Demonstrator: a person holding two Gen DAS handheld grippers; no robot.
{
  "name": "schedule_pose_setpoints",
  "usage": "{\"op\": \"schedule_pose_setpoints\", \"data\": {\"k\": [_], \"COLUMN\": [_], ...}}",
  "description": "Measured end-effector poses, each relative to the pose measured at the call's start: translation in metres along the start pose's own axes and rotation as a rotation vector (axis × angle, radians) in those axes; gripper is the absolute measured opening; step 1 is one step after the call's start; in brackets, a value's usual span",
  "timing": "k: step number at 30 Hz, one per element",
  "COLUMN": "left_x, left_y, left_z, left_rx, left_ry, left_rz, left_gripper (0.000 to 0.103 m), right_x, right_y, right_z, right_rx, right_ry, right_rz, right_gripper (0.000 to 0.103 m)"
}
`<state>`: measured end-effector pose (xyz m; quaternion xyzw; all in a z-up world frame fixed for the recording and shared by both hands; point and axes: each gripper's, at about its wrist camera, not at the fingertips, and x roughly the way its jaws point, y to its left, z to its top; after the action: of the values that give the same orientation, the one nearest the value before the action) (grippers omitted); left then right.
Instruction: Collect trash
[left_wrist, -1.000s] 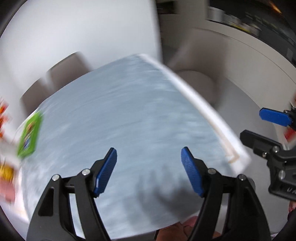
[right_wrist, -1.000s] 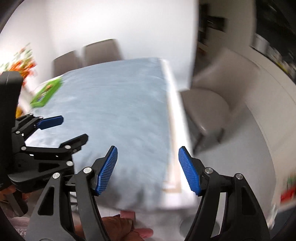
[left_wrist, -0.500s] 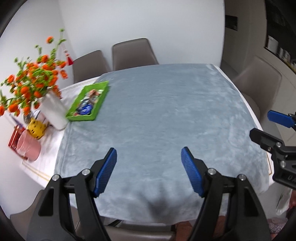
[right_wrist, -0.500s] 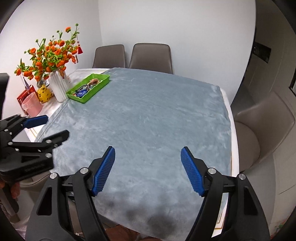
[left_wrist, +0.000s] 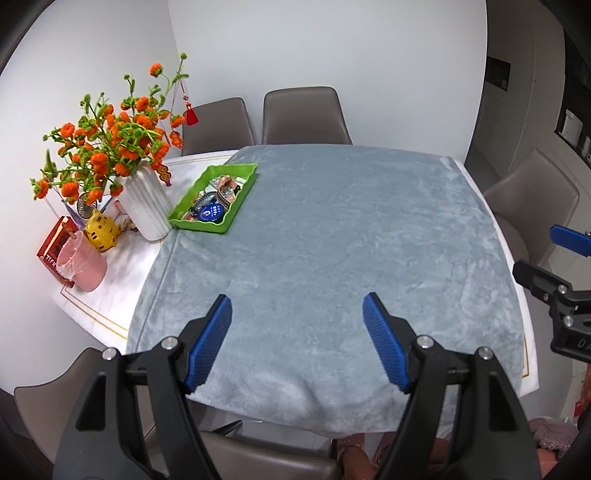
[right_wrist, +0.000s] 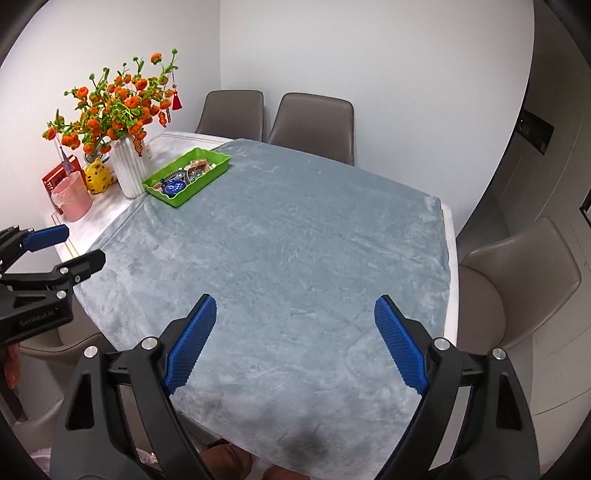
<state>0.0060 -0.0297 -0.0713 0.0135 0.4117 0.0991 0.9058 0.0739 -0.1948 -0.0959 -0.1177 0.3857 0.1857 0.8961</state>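
A green tray (left_wrist: 207, 226) with several wrappers (left_wrist: 221, 190) and a round blue packet (left_wrist: 210, 213) sits at the far left of the grey tablecloth (left_wrist: 332, 240). It also shows in the right wrist view as the tray (right_wrist: 173, 199). A pink cup (left_wrist: 83, 264) lined with a plastic bag stands left of the cloth. My left gripper (left_wrist: 297, 314) hangs open above the near edge of the cloth, with nothing between its pads. My right gripper (right_wrist: 295, 306) hovers to its right, jaws opening and empty. Both are far from the tray.
A white ribbed vase (left_wrist: 142, 206) of orange flowers, a yellow figurine (left_wrist: 99, 230) and a red box (left_wrist: 51, 245) crowd the table's left end. Taupe chairs stand at the far side (left_wrist: 303, 118), the right (right_wrist: 517, 280) and the near edge (left_wrist: 258, 458).
Both views swung from a blurred look at the table's right side to a steady, higher look at the whole table, bringing the flowers and tray into view. The right jaws have spread wider.
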Motion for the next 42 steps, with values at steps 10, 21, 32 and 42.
{"op": "schedule_pose_setpoints", "data": {"k": [10, 21, 32, 42], "left_x": [-0.020, -0.032, -0.038, -0.039], "left_y": [-0.012, -0.010, -0.009, -0.008], "left_z": [0.007, 0.007, 0.005, 0.003], "left_rx": [0.003, -0.019, -0.030, -0.035], "left_ry": [-0.001, -0.009, -0.008, -0.008], "left_rz": [-0.011, -0.033, -0.039, -0.045], "left_gripper": [0.078, 0.081, 0.081, 0.081], "right_x": [-0.018, -0.025, -0.028, -0.031], "right_y": [-0.013, -0.013, -0.012, -0.009], "right_z": [0.002, 0.002, 0.000, -0.002], "right_rx": [0.006, 0.003, 0.005, 0.005], "right_ry": [0.008, 0.013, 0.016, 0.022], "right_rz": [0.024, 0.014, 0.018, 0.025], "right_gripper": [0.085, 0.089, 0.089, 0.089]}}
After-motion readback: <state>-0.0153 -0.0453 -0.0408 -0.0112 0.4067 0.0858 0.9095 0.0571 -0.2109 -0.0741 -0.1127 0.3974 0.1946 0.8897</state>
